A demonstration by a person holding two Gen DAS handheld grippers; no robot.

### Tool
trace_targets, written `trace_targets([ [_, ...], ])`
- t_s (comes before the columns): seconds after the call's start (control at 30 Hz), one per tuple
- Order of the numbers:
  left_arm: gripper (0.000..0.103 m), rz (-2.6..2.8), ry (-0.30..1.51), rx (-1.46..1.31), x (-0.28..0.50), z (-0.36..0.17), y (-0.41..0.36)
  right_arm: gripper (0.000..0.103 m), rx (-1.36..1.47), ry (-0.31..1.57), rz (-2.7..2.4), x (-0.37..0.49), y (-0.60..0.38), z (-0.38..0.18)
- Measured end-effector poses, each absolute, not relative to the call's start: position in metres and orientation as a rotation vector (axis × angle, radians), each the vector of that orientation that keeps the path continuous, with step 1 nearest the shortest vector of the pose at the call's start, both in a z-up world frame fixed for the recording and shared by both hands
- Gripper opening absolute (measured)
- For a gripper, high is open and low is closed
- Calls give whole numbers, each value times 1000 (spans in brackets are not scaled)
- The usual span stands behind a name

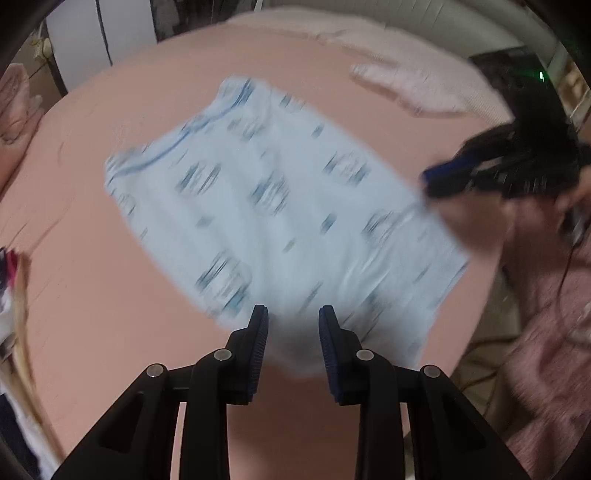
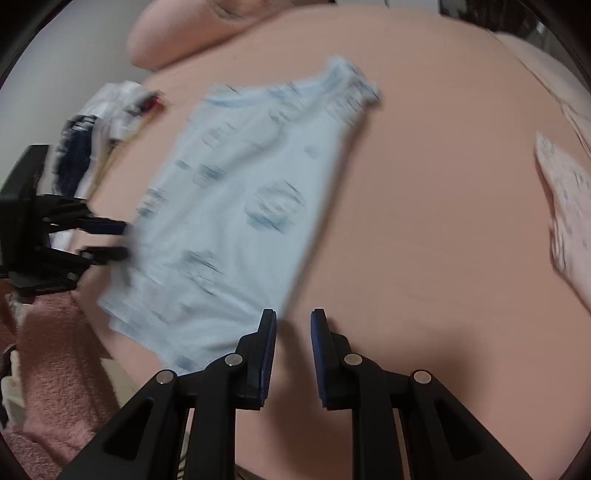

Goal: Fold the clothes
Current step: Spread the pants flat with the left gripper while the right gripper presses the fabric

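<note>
A light blue patterned garment [image 1: 273, 206] [image 2: 240, 206] lies flat, folded into a long strip, on the pink bed sheet [image 1: 110, 277] [image 2: 424, 221]. Both views are motion-blurred. My left gripper [image 1: 293, 314] hangs over the garment's near end, jaws a little apart, with nothing pinched between them. From the right wrist view the left gripper [image 2: 110, 240] sits at the garment's left edge. My right gripper [image 2: 293, 317] hovers just off the garment's near right corner, jaws slightly apart over bare sheet. In the left wrist view the right gripper [image 1: 439, 177] is at the garment's right edge.
A pile of mixed clothes [image 2: 96, 125] [image 1: 11, 295] lies beside the garment. A pale pink folded cloth [image 2: 569, 214] [image 1: 406, 88] rests farther off on the bed. A fuzzy pink blanket [image 2: 55, 369] [image 1: 546, 314] hangs at the bed's edge. A pillow [image 2: 184, 33] lies at the head.
</note>
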State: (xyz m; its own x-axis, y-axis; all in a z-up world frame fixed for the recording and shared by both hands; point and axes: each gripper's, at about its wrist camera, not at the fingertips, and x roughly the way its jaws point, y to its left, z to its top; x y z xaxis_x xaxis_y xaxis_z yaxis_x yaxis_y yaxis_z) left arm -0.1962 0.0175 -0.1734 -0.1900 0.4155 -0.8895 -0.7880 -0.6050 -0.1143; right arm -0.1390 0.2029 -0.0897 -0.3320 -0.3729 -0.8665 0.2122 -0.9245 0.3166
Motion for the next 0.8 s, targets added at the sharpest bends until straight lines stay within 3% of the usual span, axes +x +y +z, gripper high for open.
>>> trace_targets([
  [0.13,26,1807,480,-1290,-183,-195,36,26,1485,-160,-2230,-144,159,-91],
  [0.27,26,1778,505,-1319,-165,-200,10,23,1604,-153,-2122,-124,170,-116],
  [0.37,25,1799,500,-1353,-163,-192,-2,27,1633,-160,-2149,-102,203,-107],
  [0.53,29,1839,464,-1192,-167,-170,44,27,1464,-204,-2281,-107,204,-73],
  [0.6,32,1813,481,-1251,-175,-189,58,38,1437,-198,-2254,-113,185,-74],
  [0.7,32,1774,550,-1288,-173,-210,58,37,1614,-128,-2263,-114,162,-95],
  [0.8,32,1775,444,-1327,-176,-201,19,35,1597,-155,-2261,-78,180,-99],
])
